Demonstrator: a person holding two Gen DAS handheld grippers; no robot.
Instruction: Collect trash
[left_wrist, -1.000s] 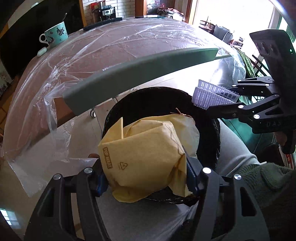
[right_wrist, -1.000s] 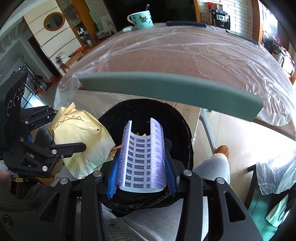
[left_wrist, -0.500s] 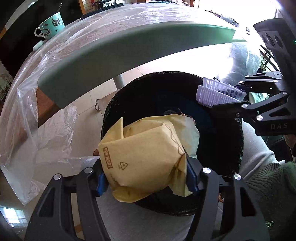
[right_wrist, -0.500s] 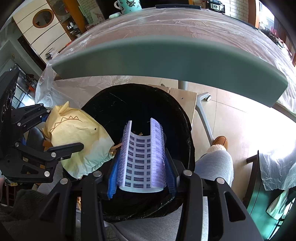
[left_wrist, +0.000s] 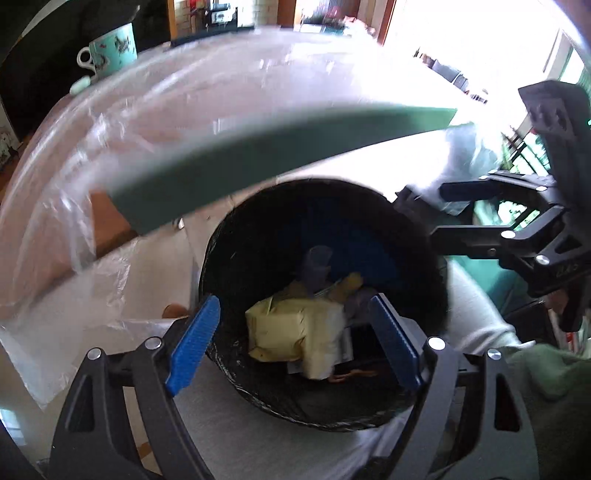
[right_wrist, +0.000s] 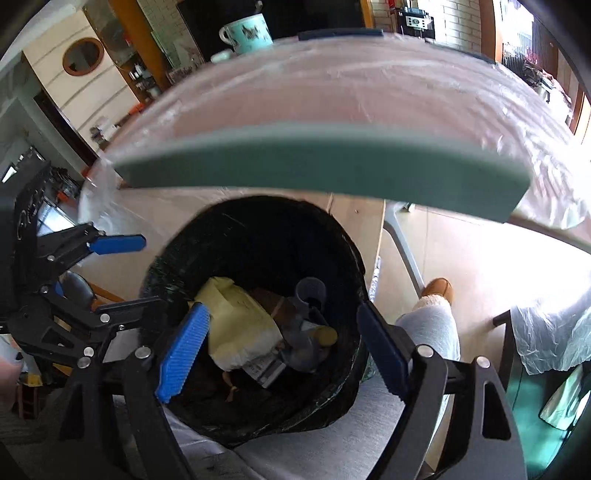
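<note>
A black-lined trash bin (left_wrist: 417, 251) (right_wrist: 343, 254) sits below the table edge. Inside it lie the yellow paper bag (left_wrist: 291, 328) (right_wrist: 236, 321), a striped wrapper (right_wrist: 264, 367) and other scraps. My left gripper (left_wrist: 291, 343) is open and empty over the bin's near rim; it also shows at the left of the right wrist view (right_wrist: 125, 273). My right gripper (right_wrist: 280, 347) is open and empty above the bin; it also shows at the right of the left wrist view (left_wrist: 436, 214).
The table (right_wrist: 351, 96) is covered in clear plastic sheet and has a grey-green edge (left_wrist: 258, 166). A teal mug (left_wrist: 110, 48) (right_wrist: 247, 31) stands at its far side. The person's grey-trousered leg and tan slipper (right_wrist: 436, 291) are right of the bin.
Both grippers opened. The yellow bag and the striped wrapper dropped into the bin. Both views tilted up toward the table.
</note>
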